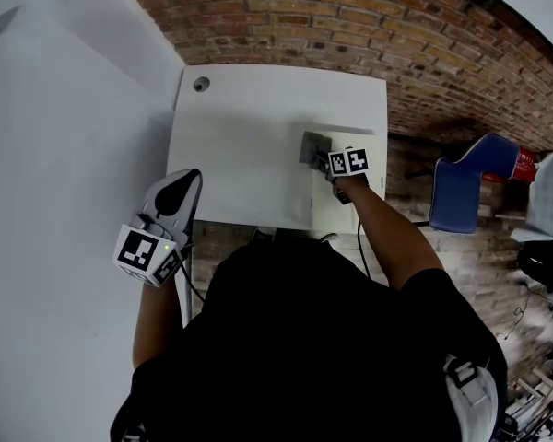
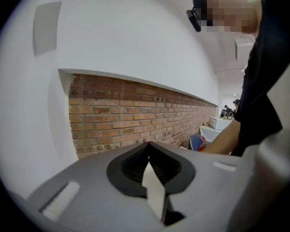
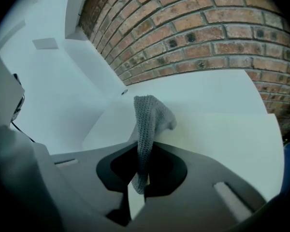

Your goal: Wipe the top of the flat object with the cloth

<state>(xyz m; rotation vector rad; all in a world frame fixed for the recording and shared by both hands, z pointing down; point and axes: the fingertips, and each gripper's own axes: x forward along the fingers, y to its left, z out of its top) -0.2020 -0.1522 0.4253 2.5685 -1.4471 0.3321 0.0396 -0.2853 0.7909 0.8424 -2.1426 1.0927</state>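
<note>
A grey knitted cloth (image 3: 147,124) is pinched between the jaws of my right gripper (image 3: 144,151); its free end droops onto the pale flat object (image 3: 222,134). From the head view the right gripper (image 1: 334,166) holds the cloth (image 1: 313,147) at the far left corner of the flat cream panel (image 1: 350,205) lying on the white table (image 1: 240,145). My left gripper (image 1: 177,191) hangs off the table's left front corner, jaws together with nothing in them. The left gripper view shows only its closed jaws, a brick wall and a white wall.
A small round grommet (image 1: 201,85) sits at the table's far left corner. A brick wall (image 1: 350,17) runs behind the table. To the right stand a blue chair (image 1: 470,187) and other furniture. A white wall (image 1: 64,155) lies to the left.
</note>
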